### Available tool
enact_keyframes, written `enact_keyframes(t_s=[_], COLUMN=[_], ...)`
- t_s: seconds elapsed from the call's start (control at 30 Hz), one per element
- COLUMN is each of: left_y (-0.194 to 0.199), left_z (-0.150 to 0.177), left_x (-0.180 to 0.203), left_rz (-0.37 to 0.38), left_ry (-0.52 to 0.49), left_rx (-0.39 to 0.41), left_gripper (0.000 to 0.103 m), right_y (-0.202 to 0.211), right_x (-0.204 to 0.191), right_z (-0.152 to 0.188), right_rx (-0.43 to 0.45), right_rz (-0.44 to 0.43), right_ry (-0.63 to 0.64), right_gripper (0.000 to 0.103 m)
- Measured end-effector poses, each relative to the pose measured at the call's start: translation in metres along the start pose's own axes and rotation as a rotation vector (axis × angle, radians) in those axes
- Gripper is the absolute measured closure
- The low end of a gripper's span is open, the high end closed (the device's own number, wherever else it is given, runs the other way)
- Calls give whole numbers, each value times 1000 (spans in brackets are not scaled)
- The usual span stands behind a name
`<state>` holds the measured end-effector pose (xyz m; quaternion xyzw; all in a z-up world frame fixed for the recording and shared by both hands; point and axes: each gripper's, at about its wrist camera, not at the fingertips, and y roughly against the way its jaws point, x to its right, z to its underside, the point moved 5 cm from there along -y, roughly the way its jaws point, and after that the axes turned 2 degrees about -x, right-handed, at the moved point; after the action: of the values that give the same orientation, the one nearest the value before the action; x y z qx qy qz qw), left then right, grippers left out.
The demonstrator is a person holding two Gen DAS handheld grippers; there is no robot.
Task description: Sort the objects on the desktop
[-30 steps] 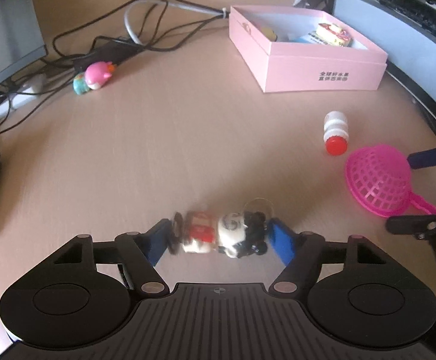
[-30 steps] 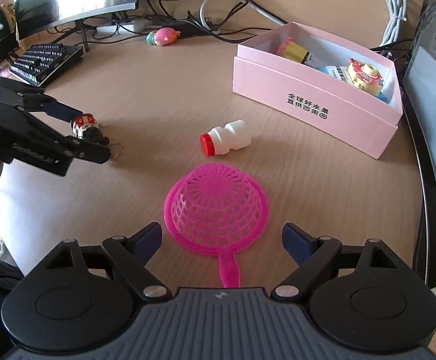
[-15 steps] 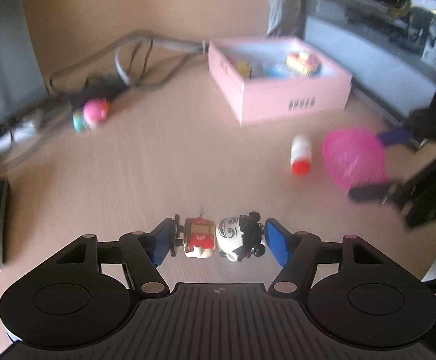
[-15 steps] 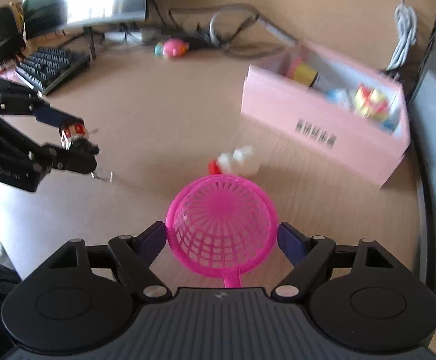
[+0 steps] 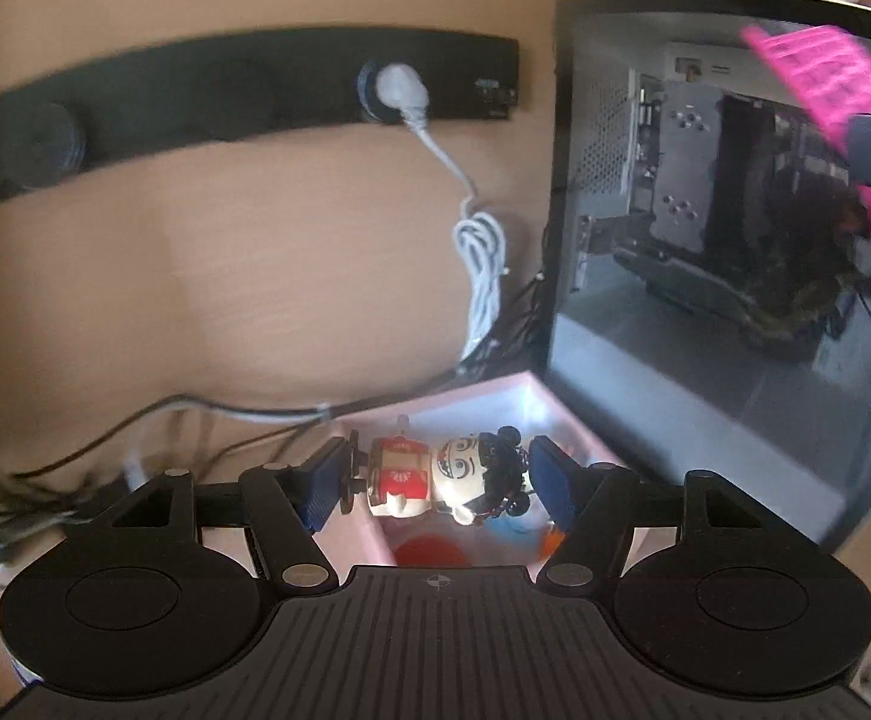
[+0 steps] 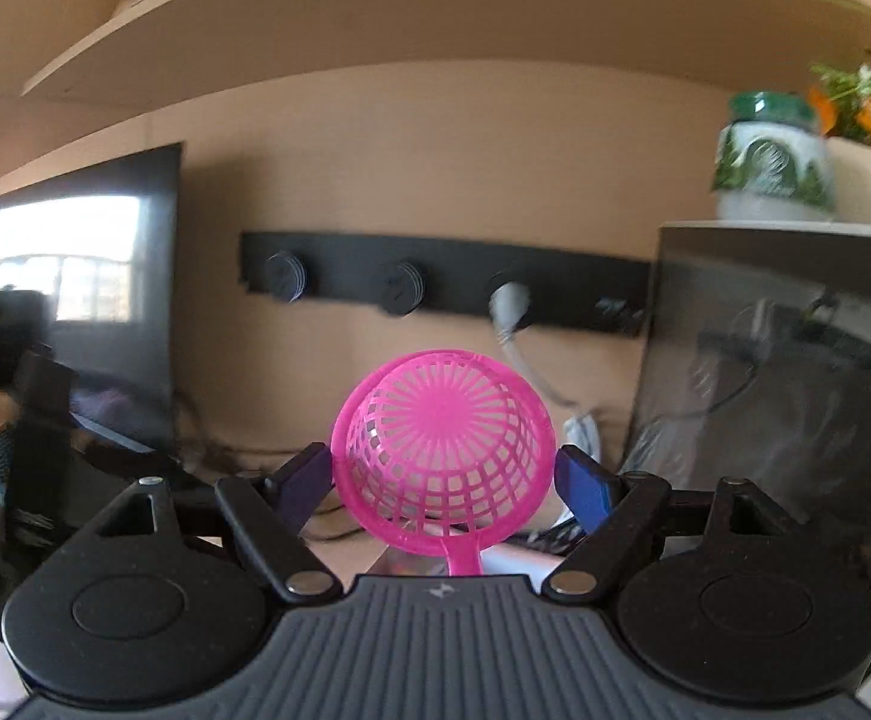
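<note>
Left tool point(image 5: 432, 477), pinching figurine point(image 5: 435, 476), now above pink box point(image 5: 561, 420); right tool point(image 6: 442, 480), clamping raised strainer point(image 6: 442, 450).

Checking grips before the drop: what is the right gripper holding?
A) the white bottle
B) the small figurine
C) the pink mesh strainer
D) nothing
C: in the right wrist view the right gripper has its blue pads against both sides of the pink mesh strainer.

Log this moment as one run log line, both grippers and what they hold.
left gripper: shut on figurine keychain, above pink box | right gripper: shut on pink strainer, raised | phase: carrying
</note>
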<state>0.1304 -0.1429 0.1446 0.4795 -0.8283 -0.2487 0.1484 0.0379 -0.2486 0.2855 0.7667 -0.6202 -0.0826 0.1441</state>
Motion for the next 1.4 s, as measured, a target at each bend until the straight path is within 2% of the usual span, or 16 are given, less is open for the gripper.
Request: enact_keyframes(t_s=[0.07,0.13,0.27,0.4,0.53,0.73,0.87,0.93,1.03,1.2,1.3,1.4], left_y=[-25,-43,-35,-6,24,66,83,88,100,110,115,124], left_z=[-6,-5,16,48,87,142,168,176,188,207,213,217], left_x=[5,2,-12,-39,-61,-88,-106,-113,-124,-140,-145,-147], left_rz=[16,-8,-39,-143,-184,-247,-287,-300,-321,-352,-368,-382], left_ry=[18,47,91,96,164,303,373,395,431,501,529,535], left_rx=[-23,-60,-94,-120,-167,-217,-252,-261,-259,-272,-269,-259], left_gripper=[29,19,7,7,6,4,4,4,3,3,3,3], right_y=[-5,-14,-37,-79,-139,-224,-256,-271,-278,-271,-279,-291], right_x=[5,12,21,28,30,25,34,36,35,15,-22,-91], right_z=[-1,-1,1,3,13,45,74,92,112,106,91,89], right_rx=[3,-12,-55,-120,-195,-293,-318,-377,-460,-440,-411,-391], right_rz=[14,8,-5,-51,-79,-55,-37,-23,16,36,19,-93], right_ry=[-12,-36,-77,-172,-284,-431,-523,-533,-493,-414,-296,-141], right_gripper=[21,21,21,21,21,21,21,21,18,17,17,17])
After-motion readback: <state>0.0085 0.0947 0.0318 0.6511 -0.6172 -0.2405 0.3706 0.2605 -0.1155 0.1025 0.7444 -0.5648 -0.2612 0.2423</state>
